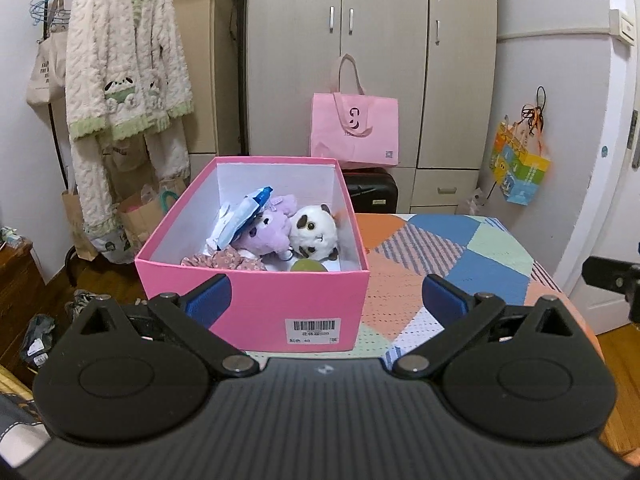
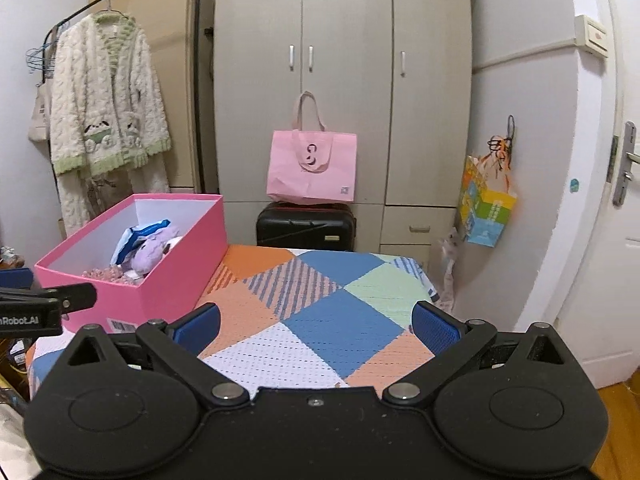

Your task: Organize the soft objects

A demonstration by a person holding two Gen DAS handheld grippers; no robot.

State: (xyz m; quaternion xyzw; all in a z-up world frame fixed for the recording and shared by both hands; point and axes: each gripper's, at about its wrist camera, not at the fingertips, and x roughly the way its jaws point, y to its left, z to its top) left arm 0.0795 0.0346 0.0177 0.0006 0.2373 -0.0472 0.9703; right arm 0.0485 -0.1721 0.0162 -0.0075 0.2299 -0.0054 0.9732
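Note:
A pink box [image 1: 256, 304] stands on the patchwork cloth [image 1: 452, 256]. Inside lie a purple plush [image 1: 266, 232], a white panda plush [image 1: 314, 232], a blue-and-white packet [image 1: 244, 212], a floral fabric piece [image 1: 228, 260] and a green ball [image 1: 308, 266]. My left gripper [image 1: 326, 300] is open and empty, just in front of the box. My right gripper [image 2: 316, 324] is open and empty above the cloth [image 2: 320, 300], to the right of the box [image 2: 160, 284]. The purple plush [image 2: 154, 254] shows there too.
A pink tote [image 2: 312, 168] sits on a black suitcase [image 2: 306, 226] against the wardrobe [image 2: 344, 80]. A fluffy robe [image 1: 120, 80] hangs on a rack at left. A colourful bag [image 2: 486, 212] hangs on the right wall by the door [image 2: 616, 200].

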